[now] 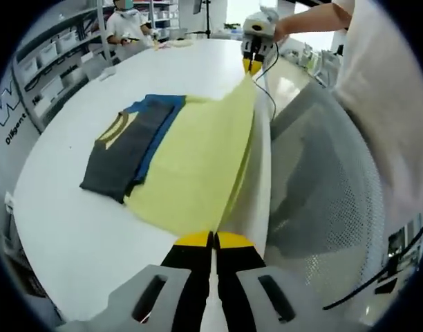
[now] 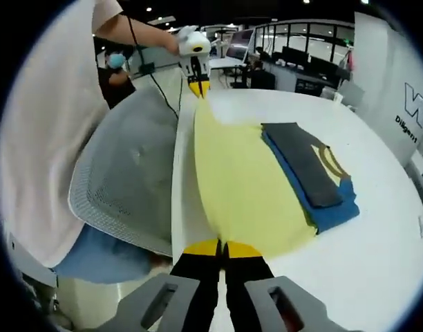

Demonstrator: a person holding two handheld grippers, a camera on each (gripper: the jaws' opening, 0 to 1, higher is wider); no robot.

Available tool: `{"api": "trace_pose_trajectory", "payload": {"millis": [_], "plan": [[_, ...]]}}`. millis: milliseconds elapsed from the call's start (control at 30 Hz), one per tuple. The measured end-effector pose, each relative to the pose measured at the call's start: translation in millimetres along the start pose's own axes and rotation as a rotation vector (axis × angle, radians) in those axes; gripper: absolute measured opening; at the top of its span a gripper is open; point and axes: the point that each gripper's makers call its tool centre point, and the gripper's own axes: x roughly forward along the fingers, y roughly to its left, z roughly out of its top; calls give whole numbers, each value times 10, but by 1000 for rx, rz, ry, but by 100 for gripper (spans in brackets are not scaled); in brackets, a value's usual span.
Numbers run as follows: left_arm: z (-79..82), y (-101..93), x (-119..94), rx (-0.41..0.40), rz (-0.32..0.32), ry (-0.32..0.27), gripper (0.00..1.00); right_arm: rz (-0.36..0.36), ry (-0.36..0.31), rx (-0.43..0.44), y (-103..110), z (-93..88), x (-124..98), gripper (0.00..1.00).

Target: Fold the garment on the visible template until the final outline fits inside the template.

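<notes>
A yellow garment (image 1: 198, 159) with blue and dark grey sleeves or panels is spread on a white counter (image 1: 73, 228), its near edge lifted off the surface. In the left gripper view the left gripper (image 1: 213, 241) is seen with its jaws pressed together on one corner of the yellow hem, while the right gripper (image 1: 251, 63) is seen far off pinching the other corner, so that the edge is stretched taut between them. The same is shown from the other end in the right gripper view, where the right gripper (image 2: 223, 248) is closed on the cloth and the left gripper (image 2: 198, 86) is held beyond it.

A fold of the body is judged to be in hand: the lifted edge is expected to be carried across toward the grey sleeve (image 1: 121, 155) and laid down flat, with both corners kept level. No template outline can be made out on the counter.

On a wall, part of a logo, a large "W", and a word beginning "Diligent" (image 1: 14, 128) can be read.
</notes>
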Motion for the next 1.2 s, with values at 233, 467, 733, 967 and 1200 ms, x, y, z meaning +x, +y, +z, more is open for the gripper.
{"api": "trace_pose_trajectory", "payload": {"millis": [233,467,733,967,1200], "plan": [[308,442,-185,21,40,-33,0,-83,-31,-11,-556,251,-183,0],[529,983,-243,29,90,-43,0,-138,-44,-15,-1122,457,-267,0],[646,1522,-178,6,117,-31,0,-175,-36,4,-1673,557,-225,0],[636,1990,18,-48,133,-9,0,-184,-9,50,-2133,546,-73,0],[570,2361,174,-124,149,6,0,-190,3,102,-2487,517,110,0]]}}
